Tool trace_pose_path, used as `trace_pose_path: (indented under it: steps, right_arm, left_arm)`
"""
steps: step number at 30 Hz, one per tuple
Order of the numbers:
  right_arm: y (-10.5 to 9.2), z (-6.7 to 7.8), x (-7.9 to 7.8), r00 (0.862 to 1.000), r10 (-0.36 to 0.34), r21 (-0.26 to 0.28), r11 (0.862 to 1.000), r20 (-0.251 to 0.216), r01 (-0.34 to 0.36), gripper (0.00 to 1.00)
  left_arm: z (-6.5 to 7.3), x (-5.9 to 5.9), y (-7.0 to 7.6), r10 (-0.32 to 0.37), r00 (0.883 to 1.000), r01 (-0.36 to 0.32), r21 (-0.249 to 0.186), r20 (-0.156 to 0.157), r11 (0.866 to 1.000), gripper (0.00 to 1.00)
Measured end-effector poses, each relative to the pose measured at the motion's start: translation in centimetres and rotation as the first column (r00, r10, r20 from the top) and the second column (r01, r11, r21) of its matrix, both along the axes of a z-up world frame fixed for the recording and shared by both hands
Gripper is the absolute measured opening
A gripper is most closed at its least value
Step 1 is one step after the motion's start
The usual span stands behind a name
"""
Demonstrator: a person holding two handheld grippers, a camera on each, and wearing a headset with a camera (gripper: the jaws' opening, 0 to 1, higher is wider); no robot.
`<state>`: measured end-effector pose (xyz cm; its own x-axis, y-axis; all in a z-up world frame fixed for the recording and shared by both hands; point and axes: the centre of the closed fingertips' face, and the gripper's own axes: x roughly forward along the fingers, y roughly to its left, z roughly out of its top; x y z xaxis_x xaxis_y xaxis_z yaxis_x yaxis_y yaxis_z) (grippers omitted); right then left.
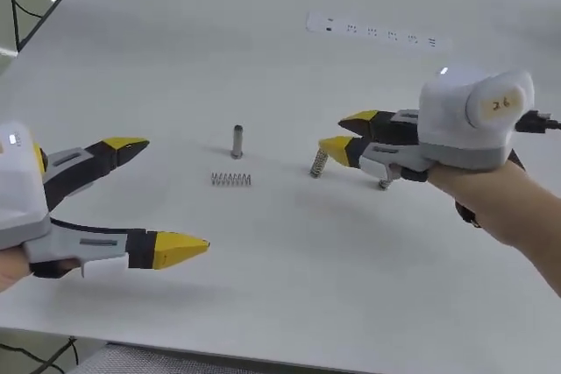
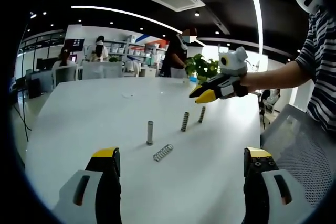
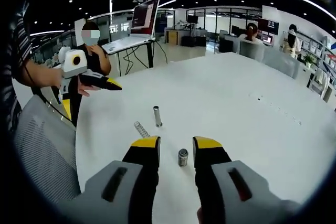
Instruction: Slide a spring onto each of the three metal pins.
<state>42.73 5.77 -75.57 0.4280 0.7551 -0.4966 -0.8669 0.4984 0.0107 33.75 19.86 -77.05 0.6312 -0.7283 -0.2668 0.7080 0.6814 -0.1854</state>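
On the white table (image 1: 263, 59) a bare metal pin (image 1: 237, 141) stands upright, with a loose spring (image 1: 230, 179) lying flat just in front of it. A second pin with a spring on it (image 1: 319, 162) stands to the right, just under my right gripper (image 1: 338, 133). That gripper is open, and the sprung pin (image 3: 182, 157) shows in the gap between its jaws, untouched. A third sprung pin (image 2: 202, 114) stands behind it, half hidden under the right gripper (image 1: 384, 183). My left gripper (image 1: 162, 196) is wide open and holds nothing, to the left of the loose spring (image 2: 163, 152).
A white power strip (image 1: 372, 31) lies at the far side of the table. The table's near edge (image 1: 263, 352) runs close below the left gripper. A grey mesh chair (image 2: 299, 145) stands beside the table, and people stand and sit farther off.
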Motion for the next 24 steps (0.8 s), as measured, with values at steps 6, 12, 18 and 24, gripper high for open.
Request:
trace_pose_path:
  steps: [6, 12, 18, 24]
  right_arm:
    - [0.2, 0.2, -1.6, 1.0, 0.019, 0.045, 0.999, -0.022, -0.018, 0.27]
    - [1.0, -0.5, -3.4, 0.997, 0.07, 0.038, 0.997, -0.045, -0.069, 0.28]
    - [1.5, -1.1, -3.9, 0.994, 0.095, 0.02, 0.995, -0.055, -0.094, 0.28]
    - [2.6, -1.5, -4.3, 0.986, 0.155, -0.026, 0.987, -0.054, -0.156, 0.28]
  left_arm:
    - [0.0, 0.0, 0.0, 0.0, 1.0, 0.0, -0.002, -0.001, 1.0, 0.97]
    - [-0.2, -0.2, 0.0, -0.005, 1.0, 0.005, 0.019, 0.004, 1.0, 0.97]
    - [-0.4, -0.4, 0.3, 0.0, 1.0, 0.0, 0.018, -0.003, 1.0, 0.97]
    - [-0.5, -0.5, 0.3, 0.0, 1.0, 0.0, 0.017, -0.005, 1.0, 0.97]
